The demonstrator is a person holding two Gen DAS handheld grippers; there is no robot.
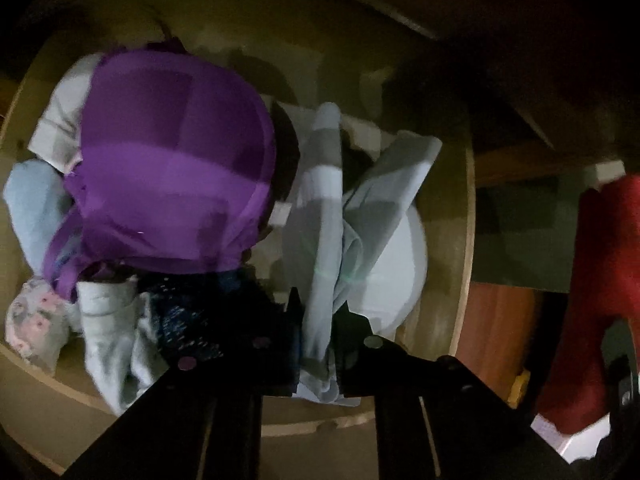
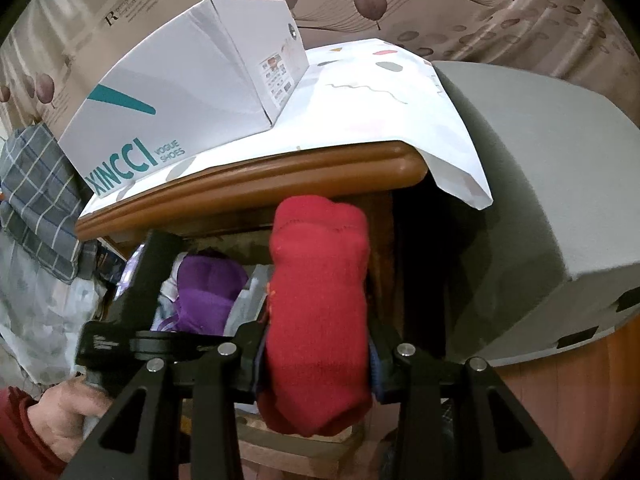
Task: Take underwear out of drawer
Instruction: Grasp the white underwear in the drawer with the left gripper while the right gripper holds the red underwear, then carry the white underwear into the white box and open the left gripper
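Looking down into the open drawer (image 1: 460, 208), I see a pile of underwear. A purple bra (image 1: 172, 160) lies on the left of it. A pale blue-grey piece of underwear (image 1: 324, 220) runs down the middle, and my left gripper (image 1: 320, 340) is shut on its near end. White and floral pieces (image 1: 32, 320) lie at the near left. My right gripper (image 2: 316, 352) is shut on a rolled red garment (image 2: 316, 312) and holds it in front of the drawer. The left gripper's body (image 2: 132, 300) and the purple bra (image 2: 208, 292) show behind it.
A white shoe box (image 2: 180, 80) stands on a patterned sheet on the wooden cabinet top (image 2: 260, 184) above the drawer. A grey bulky object (image 2: 540, 200) sits to the right. A hand in a red sleeve (image 2: 60, 416) holds the left gripper. Checked cloth (image 2: 36, 192) hangs at the left.
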